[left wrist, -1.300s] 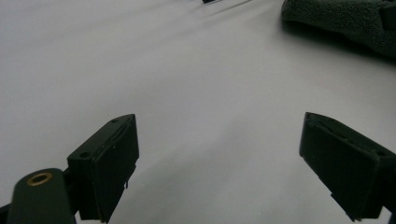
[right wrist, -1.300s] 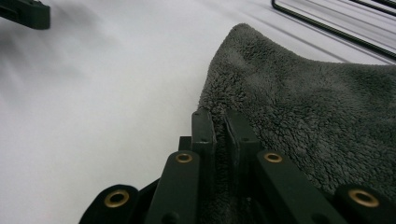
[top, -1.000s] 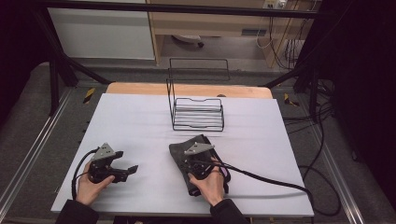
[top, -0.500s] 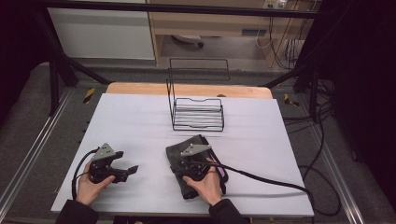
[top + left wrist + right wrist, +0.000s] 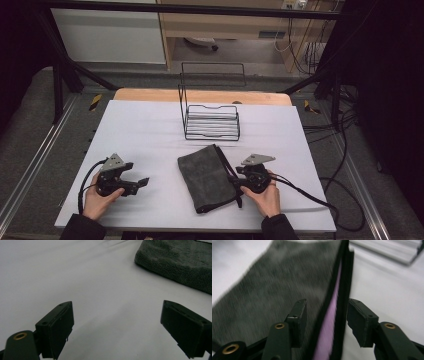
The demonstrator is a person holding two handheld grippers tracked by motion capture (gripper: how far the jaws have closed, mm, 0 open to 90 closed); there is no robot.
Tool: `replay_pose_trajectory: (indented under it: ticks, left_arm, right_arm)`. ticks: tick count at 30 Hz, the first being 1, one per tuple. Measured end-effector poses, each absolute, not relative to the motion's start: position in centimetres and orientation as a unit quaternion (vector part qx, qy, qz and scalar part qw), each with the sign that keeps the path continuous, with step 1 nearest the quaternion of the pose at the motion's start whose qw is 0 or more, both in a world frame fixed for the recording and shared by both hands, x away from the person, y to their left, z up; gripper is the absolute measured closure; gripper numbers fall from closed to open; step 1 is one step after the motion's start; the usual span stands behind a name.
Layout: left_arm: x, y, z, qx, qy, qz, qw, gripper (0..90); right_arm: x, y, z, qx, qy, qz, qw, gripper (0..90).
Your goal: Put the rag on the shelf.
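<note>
High view: I sit at a table covered with a white sheet (image 5: 150, 130), holding a black two-jaw gripper in each hand. A dark grey fuzzy cloth pouch with a black edge band (image 5: 207, 177) lies flat near the front middle of the table, with a black wire rack (image 5: 212, 122) standing beyond it. My left gripper (image 5: 141, 182) rests on the sheet well apart from the pouch, jaws spread wide and empty. My right gripper (image 5: 231, 181) is at the pouch's right edge. In the right gripper view its jaws stand partly apart on either side of that black band (image 5: 340, 302), with a purple lining (image 5: 329, 322) showing; they are not pressing it yet. To grip well, I judge I should centre the band between the jaws, close firmly on the band alone, and lift slowly so the soft cloth does not slip.
</note>
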State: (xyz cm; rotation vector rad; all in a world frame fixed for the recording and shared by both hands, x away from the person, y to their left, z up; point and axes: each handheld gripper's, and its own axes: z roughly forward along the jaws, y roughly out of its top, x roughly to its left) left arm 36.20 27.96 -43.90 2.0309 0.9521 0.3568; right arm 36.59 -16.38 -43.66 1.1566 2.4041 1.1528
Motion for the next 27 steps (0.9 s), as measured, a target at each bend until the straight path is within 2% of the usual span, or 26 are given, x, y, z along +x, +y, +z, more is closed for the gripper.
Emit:
replay_pose_trajectory:
  ticks: [9,13,16,20,23,26,27]
  left_arm:
    - [36.1,27.9,-43.9,0.812,0.377,0.142,0.421,11.8]
    - [36.1,27.9,-43.8,0.812,0.378,0.143,0.421,11.8]
    - [36.2,27.8,-43.9,0.812,0.38,0.141,0.421,11.9]
    - [36.1,27.7,-43.9,0.814,0.376,0.141,0.419,11.9]
    - [36.1,27.8,-43.9,0.813,0.378,0.141,0.42,11.9]
    - [36.1,27.8,-43.9,0.814,0.378,0.14,0.418,11.9]
    - [36.1,27.8,-43.9,0.814,0.377,0.141,0.419,11.9]
  right_arm:
    - [36.5,-17.0,-45.2,0.405,0.819,0.398,0.083,54.3]
    - [36.0,-17.2,-44.6,0.395,0.818,0.405,0.101,53.3]
    - [35.4,-17.4,-43.9,0.381,0.814,0.427,0.096,58.8]
    - [35.2,-16.6,-44.0,0.369,0.826,0.415,0.095,73.0]
    - [35.5,-16.2,-44.6,0.372,0.834,0.398,0.086,77.0]
    - [35.5,-16.3,-44.4,0.381,0.829,0.4,0.082,87.8]
    - [35.5,-16.3,-44.4,0.381,0.829,0.4,0.082,87.8]
